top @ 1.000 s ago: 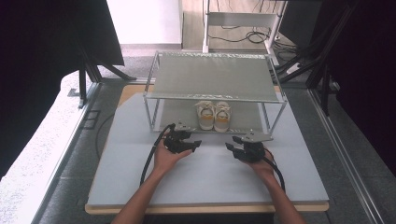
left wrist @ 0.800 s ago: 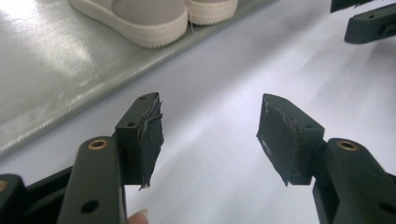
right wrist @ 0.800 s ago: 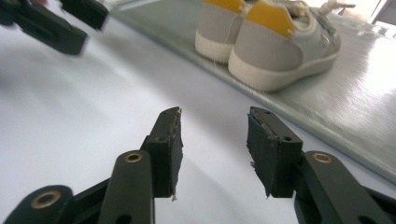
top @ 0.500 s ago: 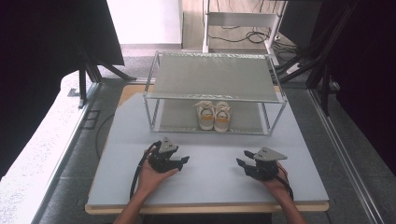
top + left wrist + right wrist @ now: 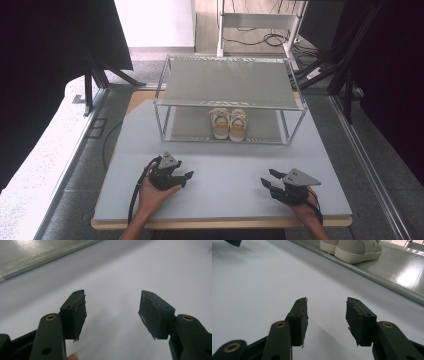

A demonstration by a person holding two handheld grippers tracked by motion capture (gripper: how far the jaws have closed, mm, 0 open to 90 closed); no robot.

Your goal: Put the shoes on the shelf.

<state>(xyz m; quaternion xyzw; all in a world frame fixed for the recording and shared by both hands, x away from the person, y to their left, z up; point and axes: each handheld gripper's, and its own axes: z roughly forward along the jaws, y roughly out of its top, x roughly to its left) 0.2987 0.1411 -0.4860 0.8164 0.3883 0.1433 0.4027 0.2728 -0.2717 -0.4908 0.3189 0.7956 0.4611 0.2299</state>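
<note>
Nearest you, both hands rest low on the table, toward its near edge. Your left hand-held gripper sits at about 7 o'clock from the table's middle, its jaws spread with nothing between them; its own view looks past the bare pads onto plain grey surface. Your right hand-held gripper sits at about 5 o'clock, its jaws likewise apart and empty, and its own view looks between the pads up toward the shoes.

Between the two grippers the table is bare. Farther off, at 12 o'clock, stands the metal shoe rack with two tiers. The pair of pale shoes sits side by side on the lower shelf, near its middle, toes toward you, the two shoes touching or just beside one another. The upper shelf carries nothing.

By the look of it, you are at rest between moves: neither gripper holds or touches anything, and both are well apart from the shoes. If the shoes are the next thing to handle, you would need to carry a gripper forward toward 12 o'clock, keep low enough to pass under the upper shelf, and keep the jaws wide until they straddle one shoe at its collar or heel.
</note>
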